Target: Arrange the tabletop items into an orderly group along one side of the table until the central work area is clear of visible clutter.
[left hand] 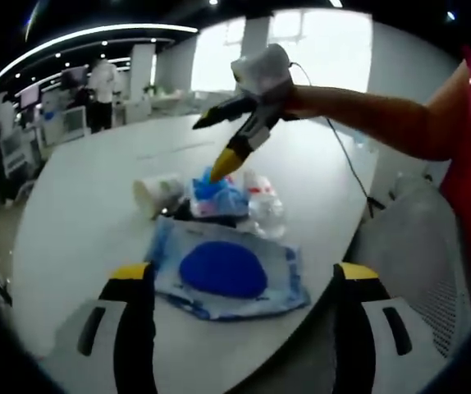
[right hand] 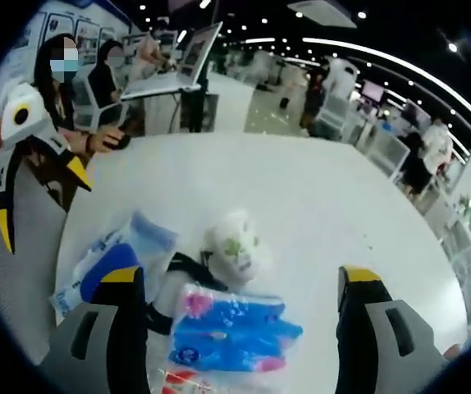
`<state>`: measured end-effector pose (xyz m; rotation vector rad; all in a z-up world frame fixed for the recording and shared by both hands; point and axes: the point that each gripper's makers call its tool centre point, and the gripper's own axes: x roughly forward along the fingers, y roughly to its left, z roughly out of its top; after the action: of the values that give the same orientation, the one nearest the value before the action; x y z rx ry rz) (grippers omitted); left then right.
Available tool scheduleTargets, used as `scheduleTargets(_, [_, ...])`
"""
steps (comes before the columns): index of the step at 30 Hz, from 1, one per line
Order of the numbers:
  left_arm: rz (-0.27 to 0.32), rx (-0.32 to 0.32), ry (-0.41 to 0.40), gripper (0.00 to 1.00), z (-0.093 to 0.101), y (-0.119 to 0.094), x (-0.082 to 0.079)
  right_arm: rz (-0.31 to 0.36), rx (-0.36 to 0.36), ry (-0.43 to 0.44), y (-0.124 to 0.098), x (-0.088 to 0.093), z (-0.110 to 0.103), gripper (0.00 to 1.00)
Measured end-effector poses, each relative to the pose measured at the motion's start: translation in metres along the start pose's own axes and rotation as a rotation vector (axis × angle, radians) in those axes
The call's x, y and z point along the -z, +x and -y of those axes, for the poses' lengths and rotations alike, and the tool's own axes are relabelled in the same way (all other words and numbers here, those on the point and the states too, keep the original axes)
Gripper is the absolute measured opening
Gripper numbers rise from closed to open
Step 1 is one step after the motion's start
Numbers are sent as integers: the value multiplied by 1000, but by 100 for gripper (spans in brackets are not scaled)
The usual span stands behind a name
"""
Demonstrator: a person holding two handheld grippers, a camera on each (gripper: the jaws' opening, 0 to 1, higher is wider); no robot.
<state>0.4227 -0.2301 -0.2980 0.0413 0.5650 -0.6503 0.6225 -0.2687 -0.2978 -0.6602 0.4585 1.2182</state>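
On the white table [left hand: 80, 213] lies a small heap. Nearest me is a clear packet with a blue oval inside [left hand: 223, 271], flat between the wide-apart jaws of my left gripper [left hand: 242, 275], which is open. Behind it are a white cup on its side [left hand: 157, 194], a blue and pink packet [left hand: 217, 197] and a clear red-printed packet [left hand: 264, 205]. My right gripper [left hand: 223, 148], held by a bare arm, hovers above the blue and pink packet. In its own view, the right gripper [right hand: 242, 279] stands open over that packet [right hand: 231, 328], with the cup [right hand: 235, 242] beyond.
The table's near edge curves past a grey mesh chair [left hand: 416, 238]. A black strap [right hand: 182, 269] lies beside the cup. The blue-oval packet [right hand: 104, 258] sits near the left gripper [right hand: 38, 189]. People sit at a laptop desk [right hand: 170, 78] beyond the bare tabletop [right hand: 301, 189].
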Motion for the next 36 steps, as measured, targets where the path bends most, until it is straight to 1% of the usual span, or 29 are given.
scheduleTargets(8, [-3, -5, -12, 86, -1, 0, 1, -9, -32, -4, 19, 0, 0, 95])
scheduleTargets(17, [-17, -3, -19, 85, -1, 1, 3, -25, -56, -48, 40, -2, 3, 93])
scheduleTargets(25, [-17, 2, -22, 83, 0, 2, 3, -32, -78, -54, 56, -3, 5, 91])
scheduleTargets(33, [-11, 4, -32, 83, -1, 2, 2, -59, -100, -55, 72, 2, 6, 88])
scheduleTargets(36, [-13, 7, -32, 83, 0, 2, 3, -73, -106, -72, 78, 2, 6, 87])
